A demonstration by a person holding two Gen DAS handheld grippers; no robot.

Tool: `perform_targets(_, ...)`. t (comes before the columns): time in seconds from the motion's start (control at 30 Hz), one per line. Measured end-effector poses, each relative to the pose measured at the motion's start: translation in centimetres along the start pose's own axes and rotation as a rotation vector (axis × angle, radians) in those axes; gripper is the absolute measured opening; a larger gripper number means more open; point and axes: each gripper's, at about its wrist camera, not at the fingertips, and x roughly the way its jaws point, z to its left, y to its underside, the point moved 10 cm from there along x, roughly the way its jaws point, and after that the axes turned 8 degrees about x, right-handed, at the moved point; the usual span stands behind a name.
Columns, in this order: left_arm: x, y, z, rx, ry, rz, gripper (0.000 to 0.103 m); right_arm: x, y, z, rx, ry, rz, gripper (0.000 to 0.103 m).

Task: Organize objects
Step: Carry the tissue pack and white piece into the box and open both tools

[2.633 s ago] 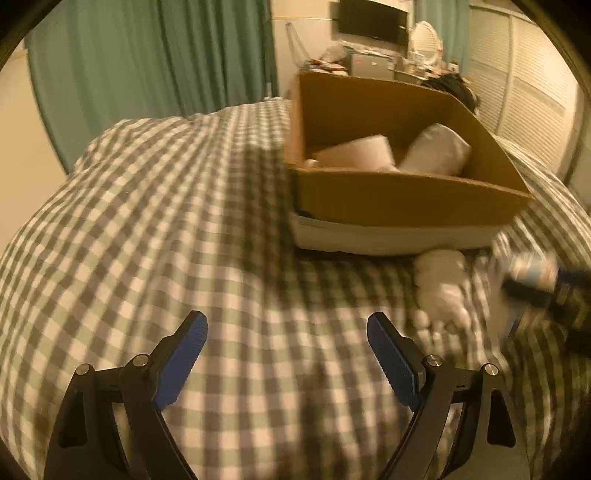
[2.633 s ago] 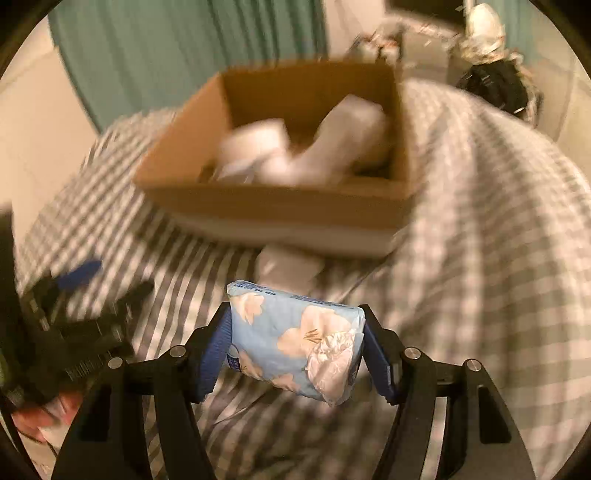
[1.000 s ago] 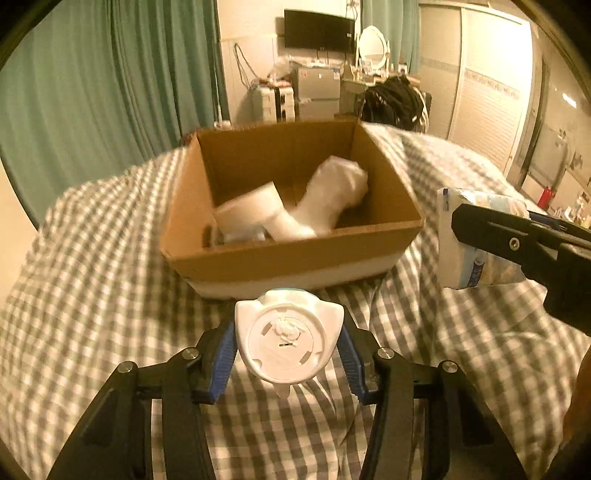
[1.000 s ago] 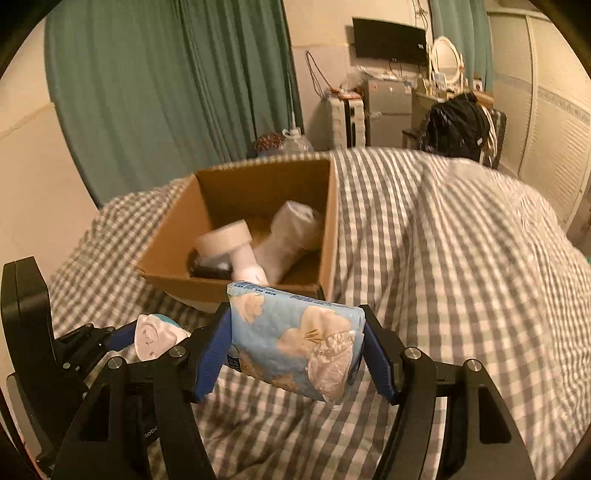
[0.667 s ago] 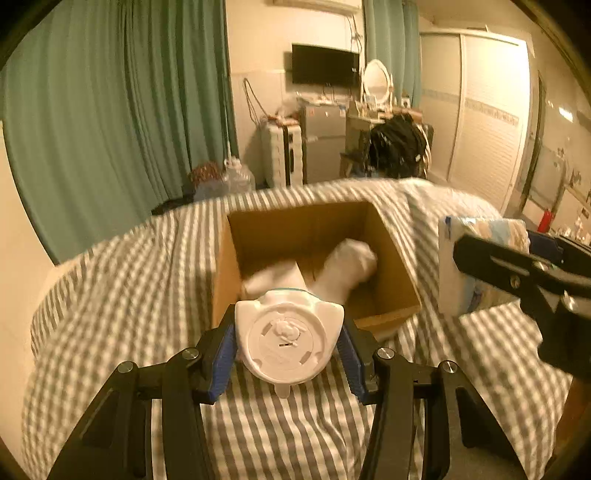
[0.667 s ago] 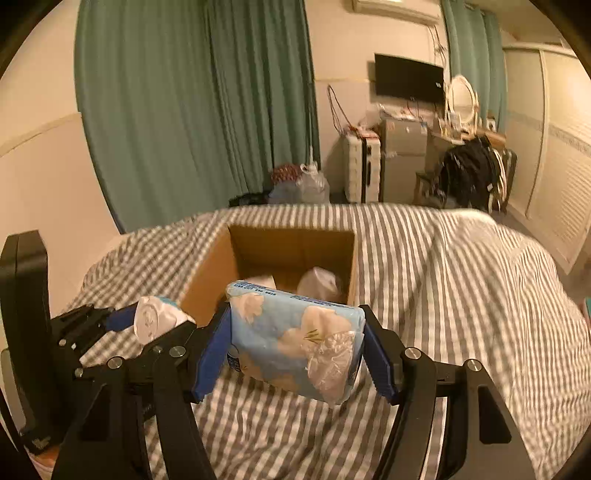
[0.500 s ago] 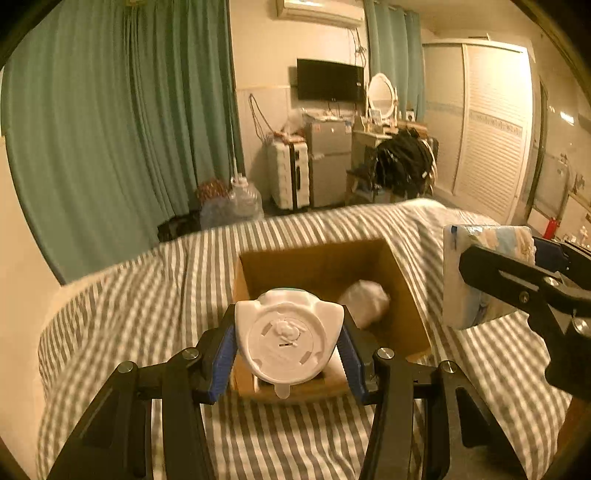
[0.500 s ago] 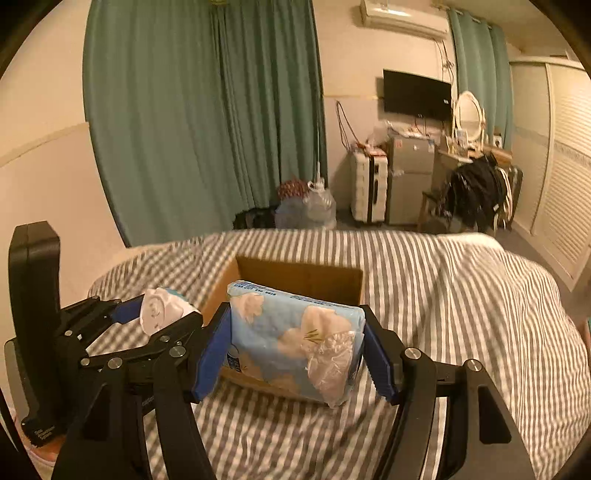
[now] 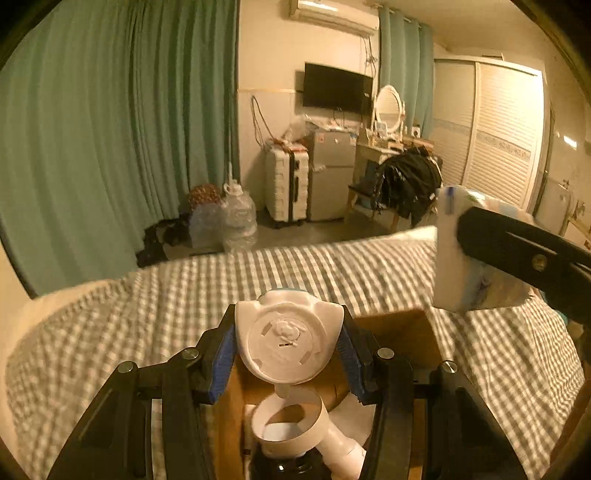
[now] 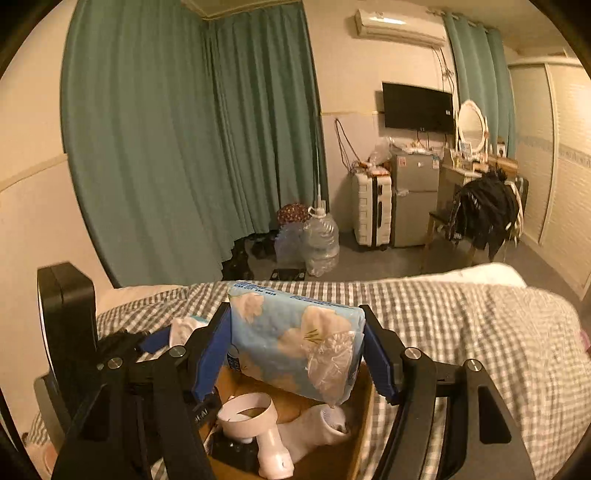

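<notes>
Item 1: white plastic device [image 9: 286,339], round-faced with a moulded underside showing slots and a short stem at the bottom; no legible marking. Held in the left gripper [image 9: 286,350], jaws closed narrow against its two sides, directly above the open cardboard box [image 9: 406,328].

Item 2: tissue pack [image 10: 295,343], soft plastic wrap, pale blue with cream flower print; a line of small printed characters runs along its upper edge, too small to read. Held in the right gripper [image 10: 297,354], jaws pressed on both short ends, pack tilted with its right end lower, hanging over the box [image 10: 364,402]. In the left wrist view the same pack [image 9: 448,254] appears end-on at the right, clamped by a black finger.

Item 3: cardboard box, brown, open top, resting on the bed [image 9: 110,332]. Contents visible: a white cup-shaped piece [image 10: 247,410] with an open ring mouth on a stem, a white bottle-like object [image 10: 317,432] lying beside it, and something dark [image 10: 232,450] beneath; no readable labels.

Item 4: bed cover, grey-and-white check.

Surroundings: green curtains [image 10: 184,147], wall television [image 10: 417,107], air conditioner [image 10: 400,24], small fridge [image 10: 413,195], white suitcase [image 10: 371,210], clear water jugs [image 10: 321,240], oval mirror [image 10: 471,123], dark clothing over a chair [image 10: 484,214].
</notes>
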Motion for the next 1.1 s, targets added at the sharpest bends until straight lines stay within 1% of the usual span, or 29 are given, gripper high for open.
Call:
perform_targets(0.1, 2.7, 2.2, -0.4, 0.033, 0.000, 0.051, 0.051, 3.4, 2.7, -1.2, 0.007, 0.020, 0.065, 0.066)
perform_targets(0.17, 4.1, 3.7, -0.6, 0.034, 0.003, 0.091, 0.051, 5.6, 4.7, -2.3, 0.029, 0.031, 0.122, 0.066)
perform_targets(0.27, 5.2, 5.1, -0.8, 0.019, 0.028, 0.140, 0.051, 7.7, 6.6, -3.4, 0.051, 0.041, 0.192, 0.066)
perform_targets(0.37, 5.6, 5.9, -0.7, 0.025, 0.016, 0.166, 0.051, 8.6, 8.0, -4.1, 0.036, 0.064, 0.234, 0.066)
perform_targets(0.5, 6.1, 7.1, -0.9, 0.021, 0.032, 0.201, 0.051, 9.1, 8.9, -4.8, 0.060, 0.061, 0.248, 0.066)
perform_targets(0.63, 6.3, 7.9, -1.1, 0.031, 0.036, 0.212, 0.051, 9.7, 9.4, -5.1, 0.077, 0.046, 0.257, 0.069)
perform_targets(0.73, 6.3, 8.0, -1.0, 0.033, 0.037, 0.215, 0.053, 10.0, 9.1, -5.0, 0.085, 0.042, 0.244, 0.073)
perform_targets(0.8, 6.3, 8.1, -1.1, 0.030, 0.050, 0.220, 0.054, 9.9, 9.0, -4.9, 0.093, 0.035, 0.236, 0.078)
perform_targets(0.83, 6.2, 8.1, -1.1, 0.028, 0.053, 0.221, 0.058, 9.9, 8.8, -5.1, 0.099, 0.037, 0.230, 0.081)
perform_targets(0.87, 6.2, 7.9, -1.0, 0.026, 0.054, 0.220, 0.067, 9.8, 8.6, -5.1, 0.104, 0.039, 0.222, 0.082)
perform_targets(1.03, 5.0, 6.1, -0.8, 0.037, 0.037, 0.178, 0.081, 8.5, 6.9, -4.5, 0.112, 0.024, 0.174, 0.082)
perform_targets(1.1, 4.2, 5.2, -0.8, 0.043, 0.028, 0.151, 0.083, 7.7, 6.1, -4.4, 0.102, 0.034, 0.145, 0.083)
